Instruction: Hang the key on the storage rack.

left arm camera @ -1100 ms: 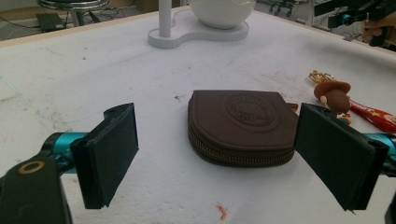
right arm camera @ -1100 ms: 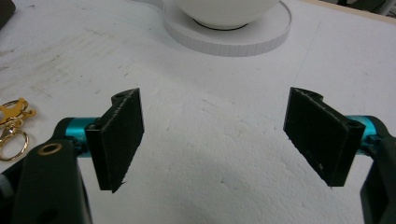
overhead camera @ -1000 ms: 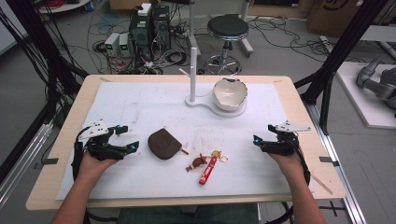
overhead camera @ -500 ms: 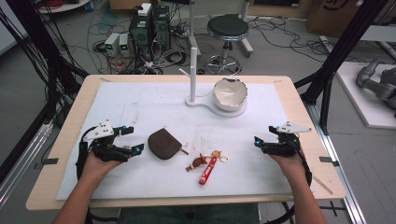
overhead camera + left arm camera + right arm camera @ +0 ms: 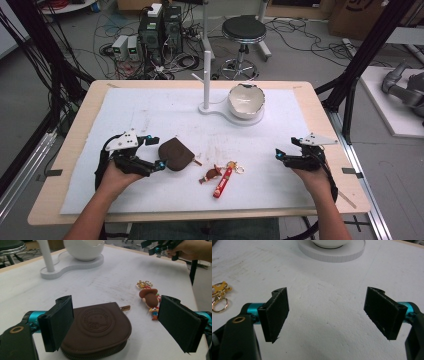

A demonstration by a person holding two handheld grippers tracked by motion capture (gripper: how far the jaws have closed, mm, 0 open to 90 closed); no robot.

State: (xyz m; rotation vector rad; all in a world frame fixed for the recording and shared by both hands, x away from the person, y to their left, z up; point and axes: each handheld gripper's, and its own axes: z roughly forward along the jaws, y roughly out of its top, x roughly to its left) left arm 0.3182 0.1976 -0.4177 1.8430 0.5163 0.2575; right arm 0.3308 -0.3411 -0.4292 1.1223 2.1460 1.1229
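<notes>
Pickup not yet made: left gripper (image 5: 156, 152) wide apart flanking brown rounded leather zip pouch (image 5: 175, 154), untouched; right gripper (image 5: 284, 153) apart, idle far right.

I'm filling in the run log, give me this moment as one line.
left gripper: open, at brown pouch | right gripper: open, over bare mat | keychain: untouched, mid-table

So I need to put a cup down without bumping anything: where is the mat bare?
Bare: the stretch between the keychain and the right gripper, and the far left corner, left of the stand. Crowded: front centre-left, where the left gripper is at the pouch with the keychain just beside it.
</notes>
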